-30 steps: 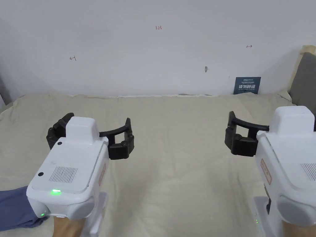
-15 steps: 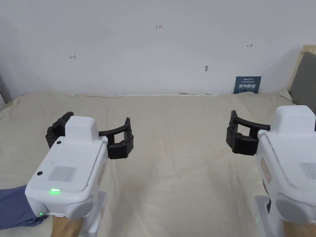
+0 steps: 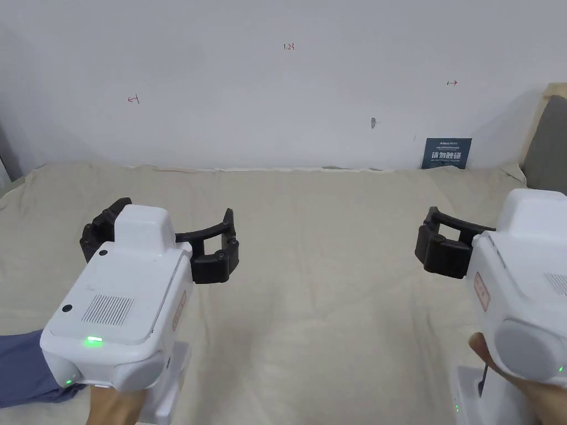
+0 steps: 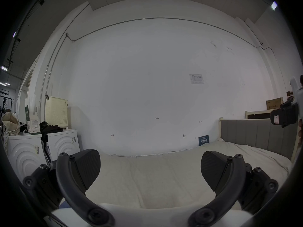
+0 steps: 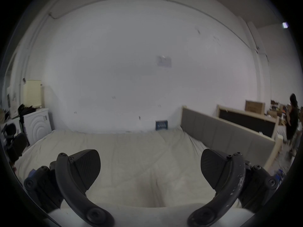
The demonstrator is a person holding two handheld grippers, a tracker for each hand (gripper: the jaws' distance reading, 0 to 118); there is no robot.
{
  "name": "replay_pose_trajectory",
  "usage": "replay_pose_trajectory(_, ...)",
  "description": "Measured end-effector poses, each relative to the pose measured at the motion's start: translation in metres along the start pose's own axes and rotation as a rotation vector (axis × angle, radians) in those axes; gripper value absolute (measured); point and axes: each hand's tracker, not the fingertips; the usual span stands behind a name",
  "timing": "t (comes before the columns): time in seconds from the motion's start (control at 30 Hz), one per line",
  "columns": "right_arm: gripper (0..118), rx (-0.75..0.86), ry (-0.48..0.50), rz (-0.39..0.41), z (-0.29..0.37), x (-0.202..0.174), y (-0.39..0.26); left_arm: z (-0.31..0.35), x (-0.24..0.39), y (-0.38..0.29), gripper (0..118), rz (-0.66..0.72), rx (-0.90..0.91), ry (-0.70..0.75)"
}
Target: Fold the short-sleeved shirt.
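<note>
A blue garment lies bunched at the bed's near left edge, partly hidden behind my left gripper's white body. My left gripper hovers open over the beige sheet, slightly past the garment and apart from it. In the left gripper view its jaws stand wide apart with bare sheet between them. My right gripper floats open over the bed's right side, far from the garment. The right gripper view has its jaws spread with nothing between them.
A white wall backs the bed, with a small blue sign leaning at its foot. A grey padded headboard bounds the right side. White machines stand beyond the left edge. A person stands far off right.
My right gripper has drifted a little to the right and lower in the head view. The left gripper has hardly moved. Both stay open.
</note>
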Motion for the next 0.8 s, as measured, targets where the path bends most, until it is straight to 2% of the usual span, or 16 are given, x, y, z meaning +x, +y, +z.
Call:
replay_pose_trajectory(0.1, 118, -0.136, -0.068, -0.045, -0.001, -0.002, 0.011, 0.000, -0.002, 0.001, 118, 0.011, 0.000, 0.004)
replay_pose_trajectory(0.2, 118, -0.222, -0.054, -0.070, -0.003, -0.001, 0.017, -0.001, -0.004, 0.001, 118, 0.017, 0.003, 0.005)
replay_pose_trajectory(0.4, 118, -0.219, -0.050, -0.103, -0.004, -0.003, 0.014, 0.000, -0.007, 0.001, 118, 0.013, 0.006, 0.014)
replay_pose_trajectory(0.47, 118, -0.208, -0.052, -0.093, -0.004, -0.006, 0.012, 0.001, -0.008, 0.001, 118, 0.014, 0.004, 0.017)
replay_pose_trajectory(0.57, 118, -0.188, -0.005, -0.072, -0.009, -0.007, 0.009, 0.002, -0.008, 0.001, 118, 0.014, 0.004, 0.020)
replay_pose_trajectory(0.63, 118, -0.176, -0.019, -0.049, -0.008, -0.010, 0.007, 0.003, -0.009, 0.001, 118, 0.013, 0.005, 0.021)
replay_pose_trajectory(0.8, 118, -0.196, -0.009, -0.071, -0.009, -0.012, 0.005, 0.004, -0.010, 0.001, 118, 0.009, 0.004, 0.021)
